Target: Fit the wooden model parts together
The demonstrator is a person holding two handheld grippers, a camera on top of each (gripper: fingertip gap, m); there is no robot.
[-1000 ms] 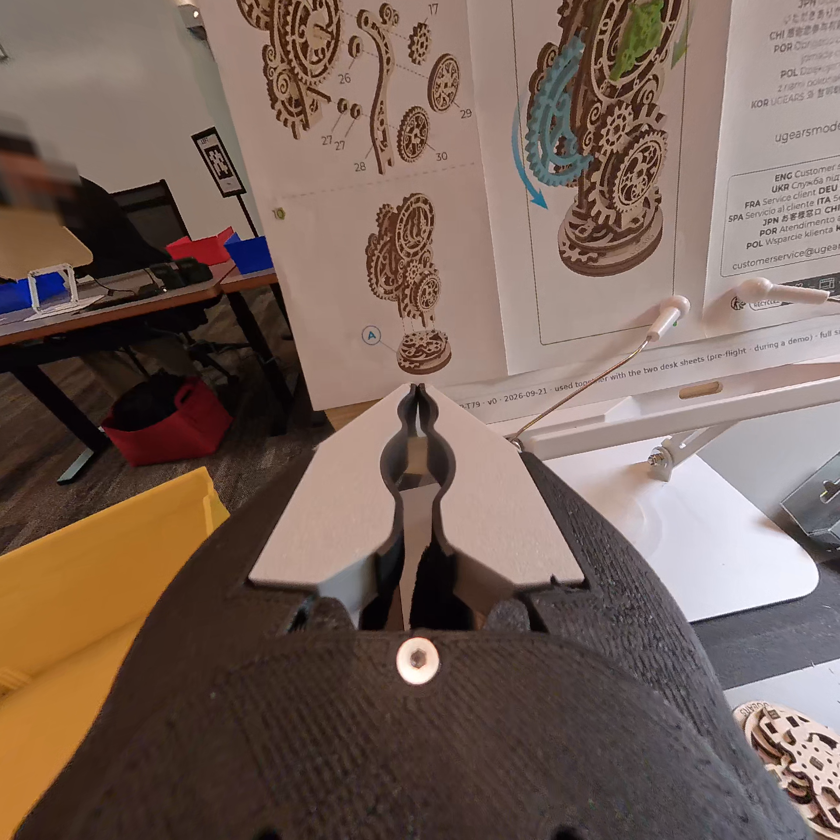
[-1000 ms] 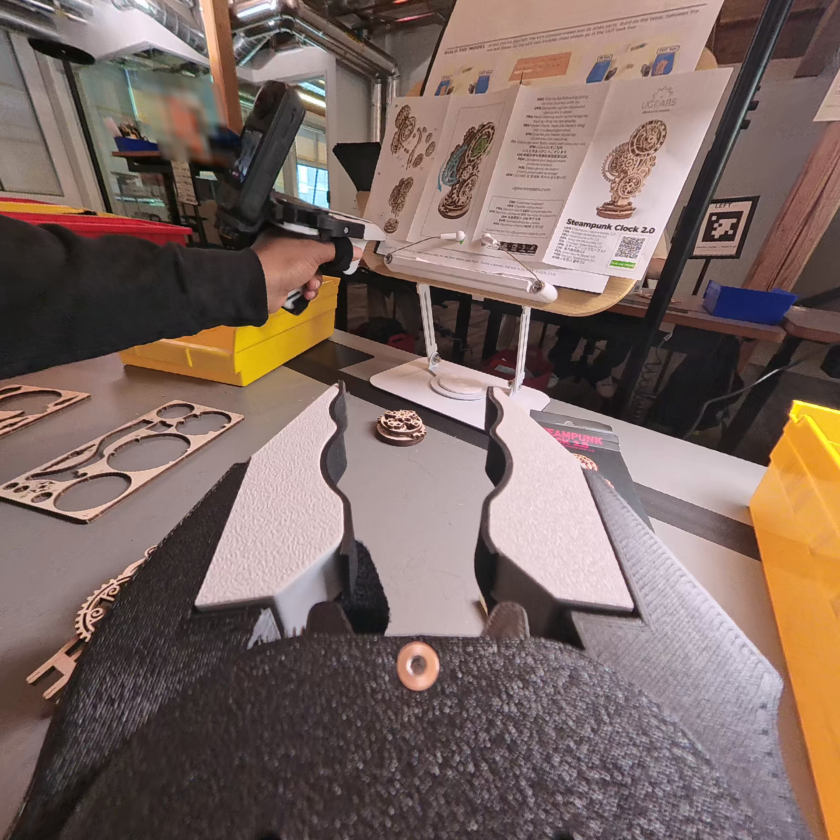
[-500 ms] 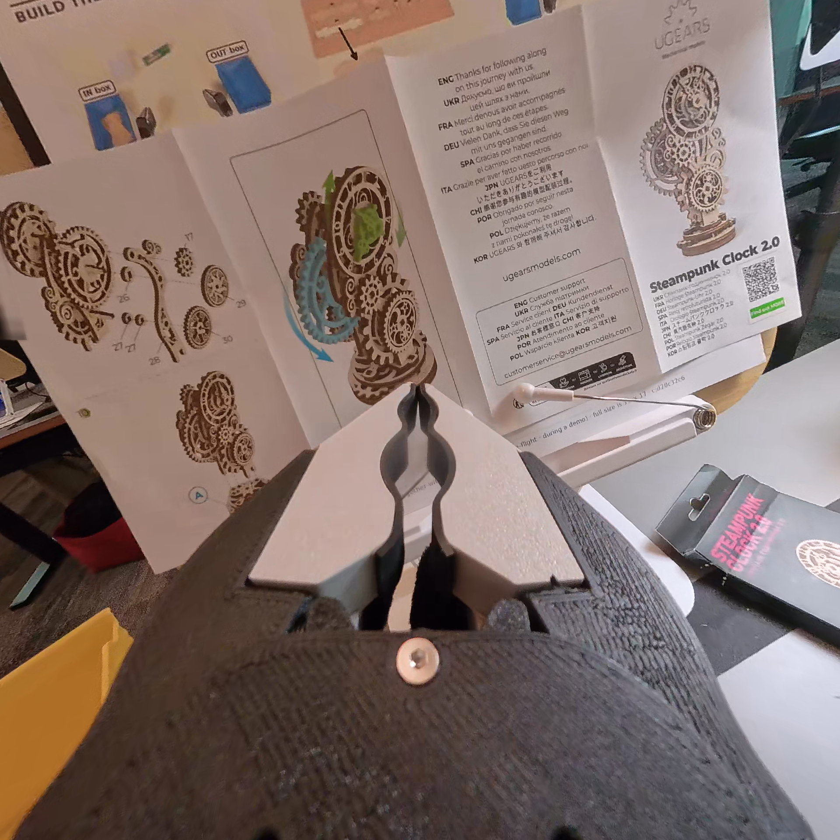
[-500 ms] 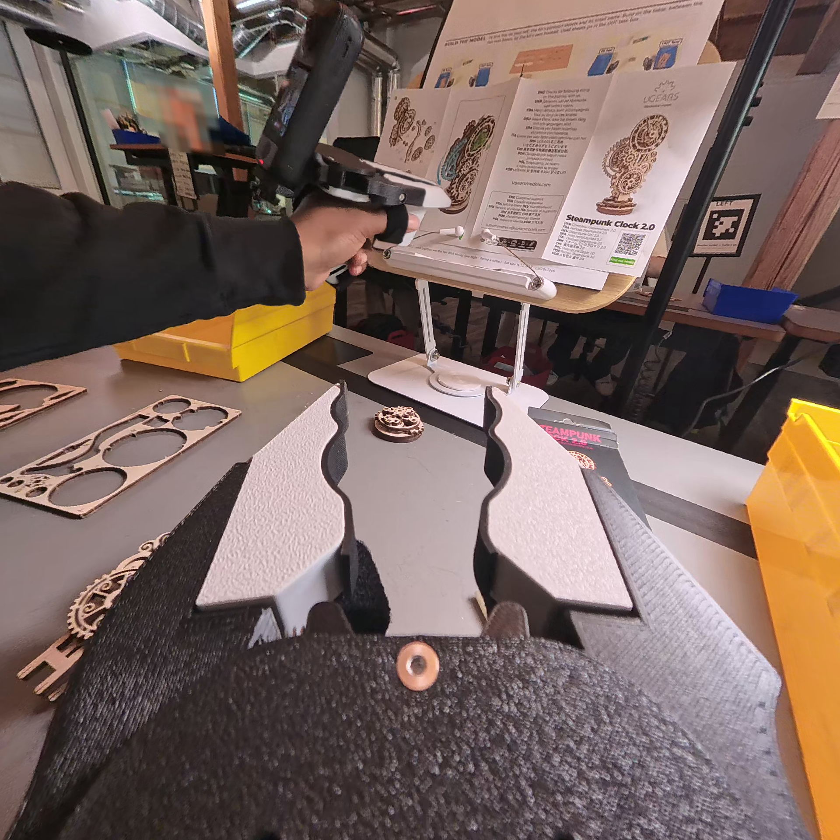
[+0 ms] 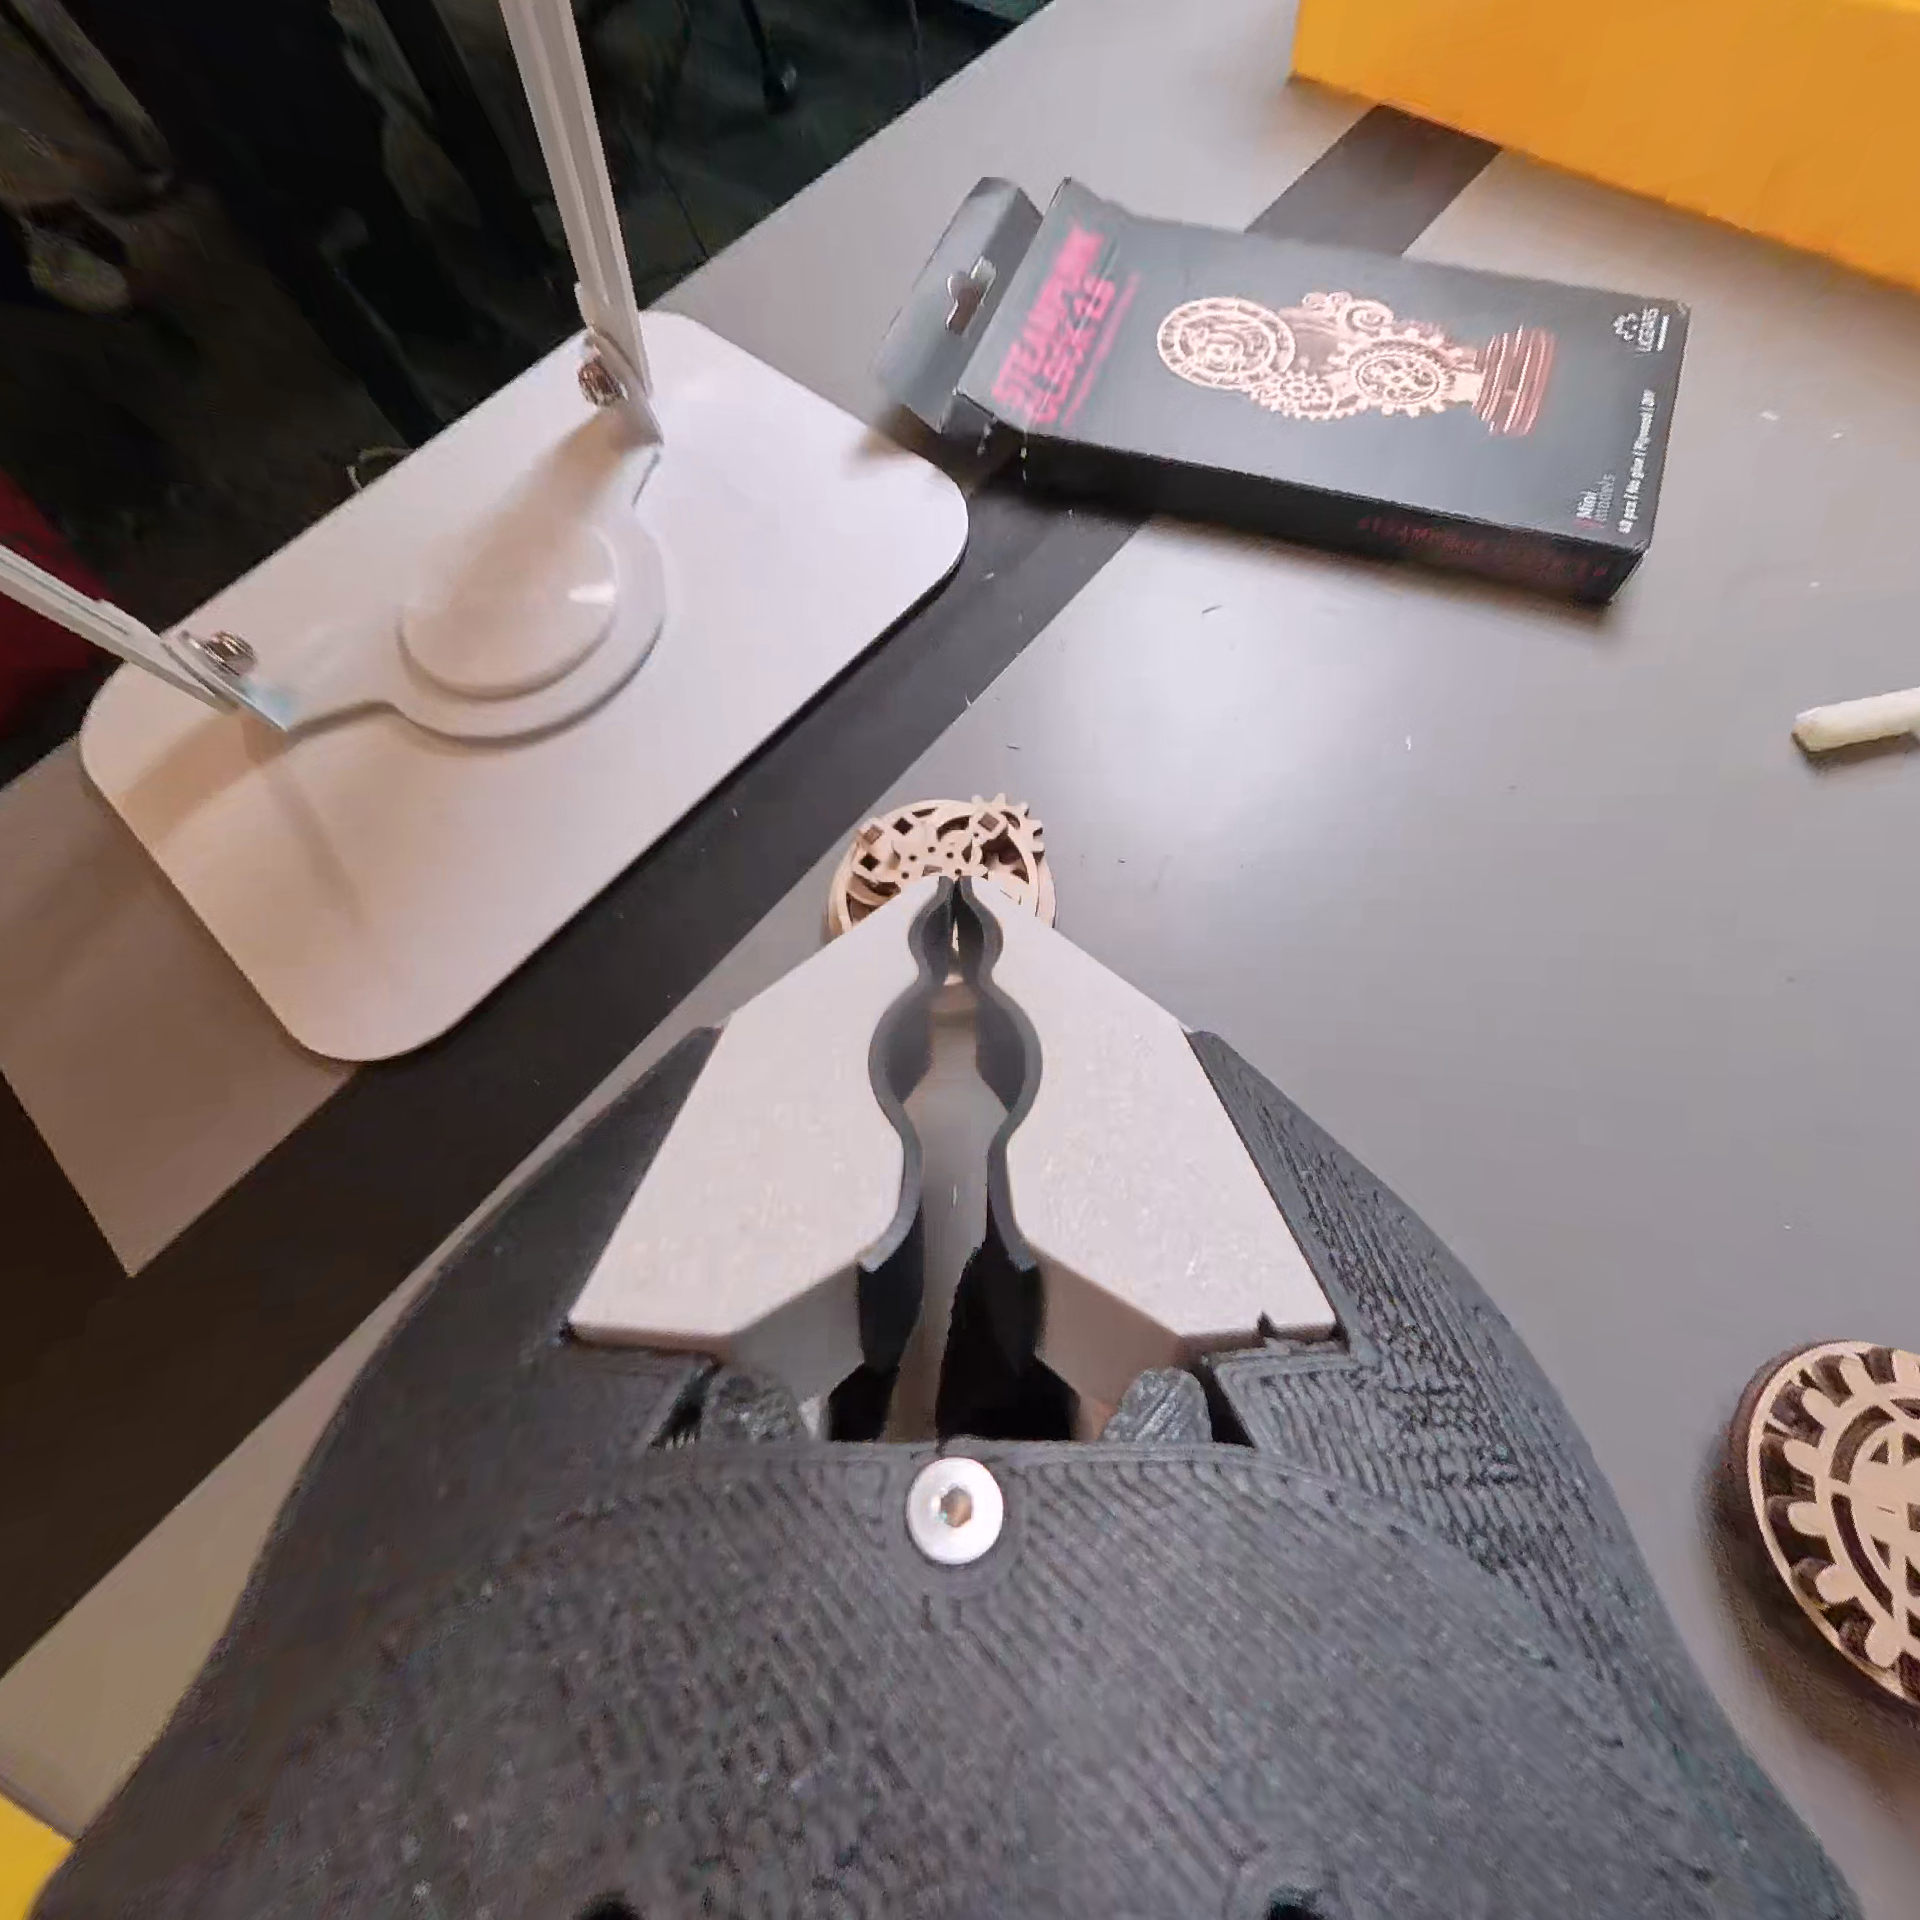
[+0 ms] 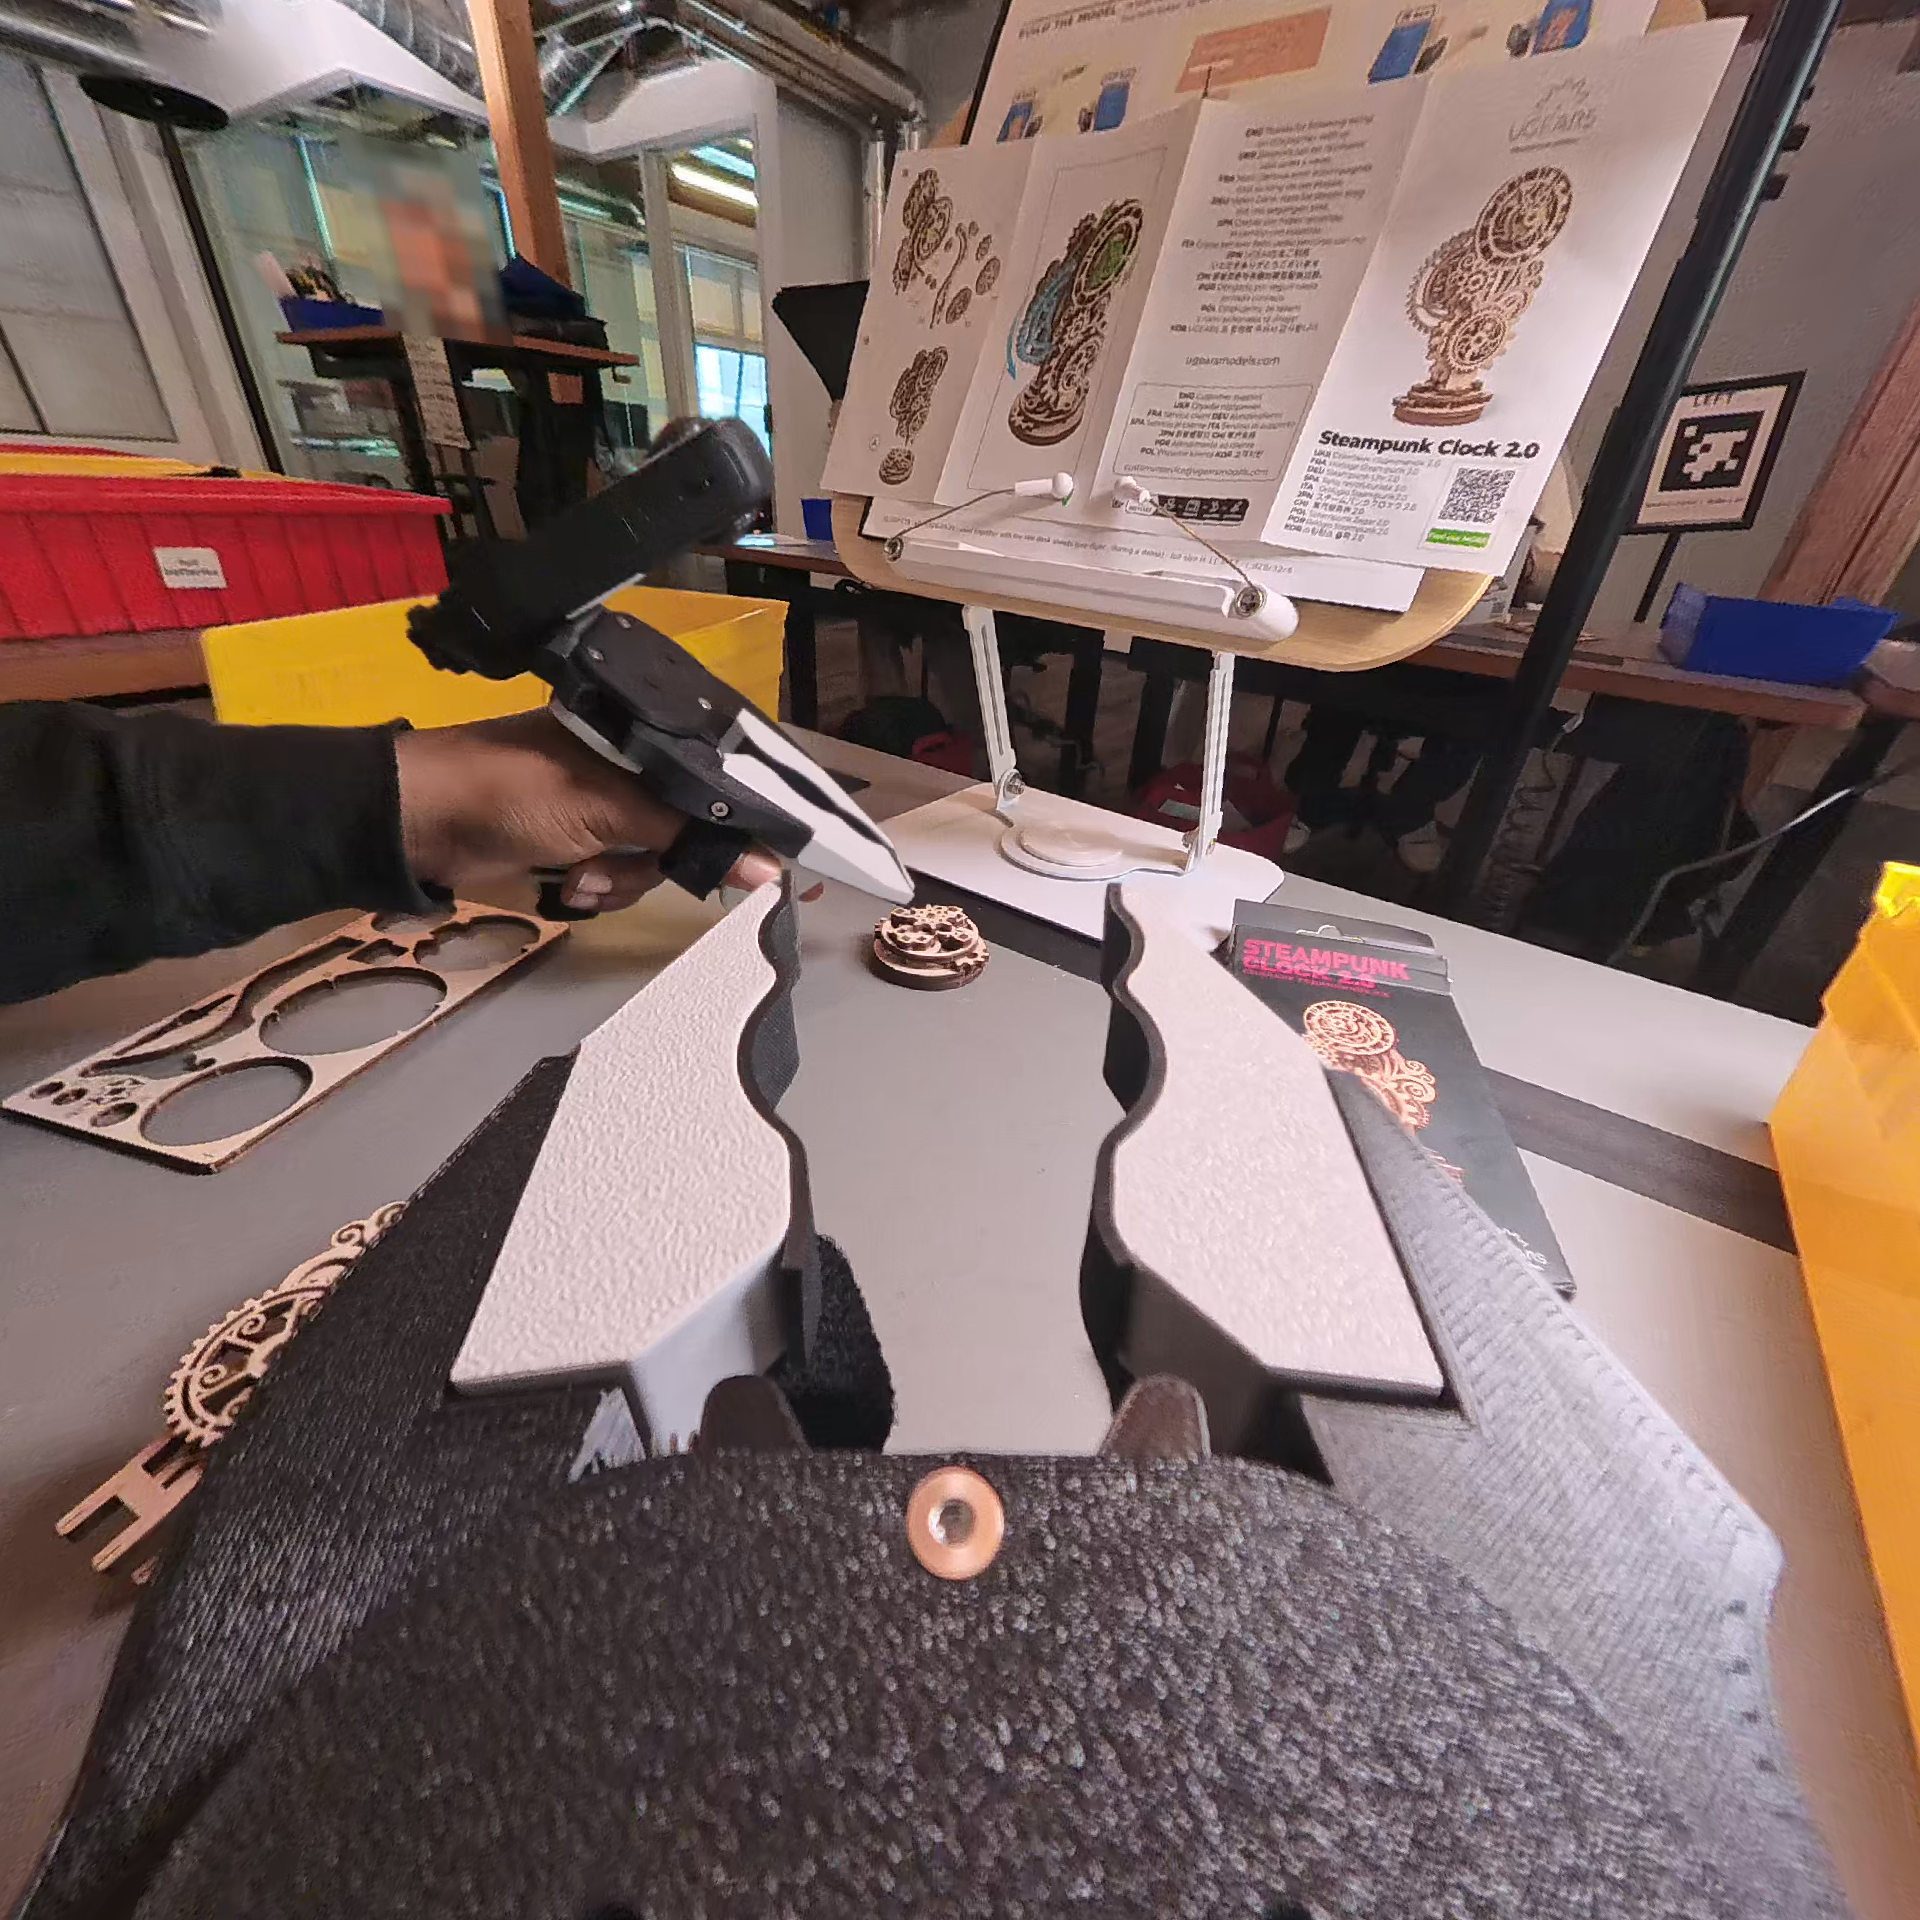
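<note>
We see the left gripper point(image 5: 957, 885) clenched on nothing, its tips poised just above a small round wooden gear base point(image 6: 928, 943) lying flat on the grey table point(image 5: 1351, 935); its near edge is hidden behind the fingers. Our right gripper point(image 6: 951, 920) is spread wide and bare, the base lying beyond its tips. To the right lies a black box point(image 5: 1320, 395) with pink lettering. Behind, a white stand point(image 6: 1081, 842) holds printed instruction sheets point(image 6: 1195, 301). A gear wheel point(image 5: 1839, 1538) is cut off at the edge.
</note>
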